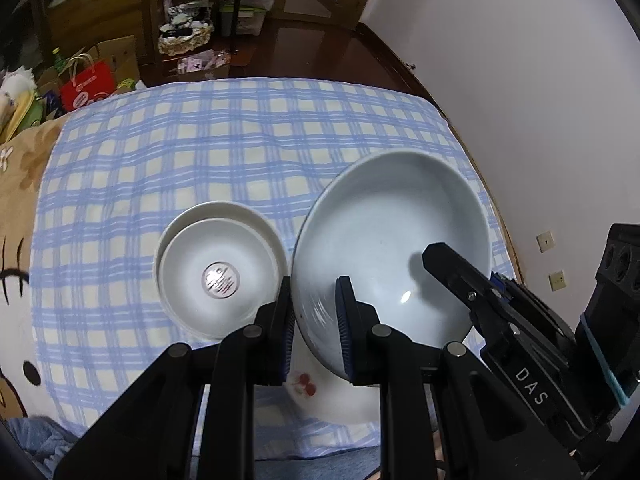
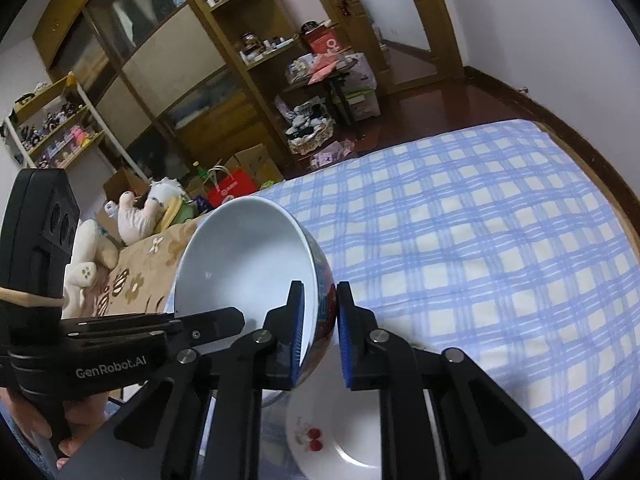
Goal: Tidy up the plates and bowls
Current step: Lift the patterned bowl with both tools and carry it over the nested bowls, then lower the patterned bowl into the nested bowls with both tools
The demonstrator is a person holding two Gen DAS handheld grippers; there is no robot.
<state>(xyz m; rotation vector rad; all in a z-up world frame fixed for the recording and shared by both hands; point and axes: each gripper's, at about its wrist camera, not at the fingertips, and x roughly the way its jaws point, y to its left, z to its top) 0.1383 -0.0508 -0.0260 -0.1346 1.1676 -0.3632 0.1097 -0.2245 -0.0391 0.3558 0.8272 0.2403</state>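
A large white bowl (image 1: 392,240) hangs tilted above the blue-checked cloth (image 1: 200,152). My left gripper (image 1: 316,320) is shut on its near rim. My right gripper (image 2: 318,328) is shut on the opposite rim, one pad inside and one against the patterned outer wall of the large bowl (image 2: 244,256). In the left wrist view, one right finger (image 1: 448,264) reaches into the bowl. A white plate (image 1: 308,388) with a cherry print lies under the bowl, and it also shows in the right wrist view as the cherry plate (image 2: 332,440). To the left sits a stack of two small white dishes (image 1: 220,272).
The cloth covers a bed with a brown flowered blanket (image 2: 140,272) and plush toys (image 2: 136,216) on its left side. A white wall (image 1: 540,100) runs along the right. Beyond the bed are a red bag (image 1: 86,84), boxes, a basket and a wooden wardrobe (image 2: 160,60).
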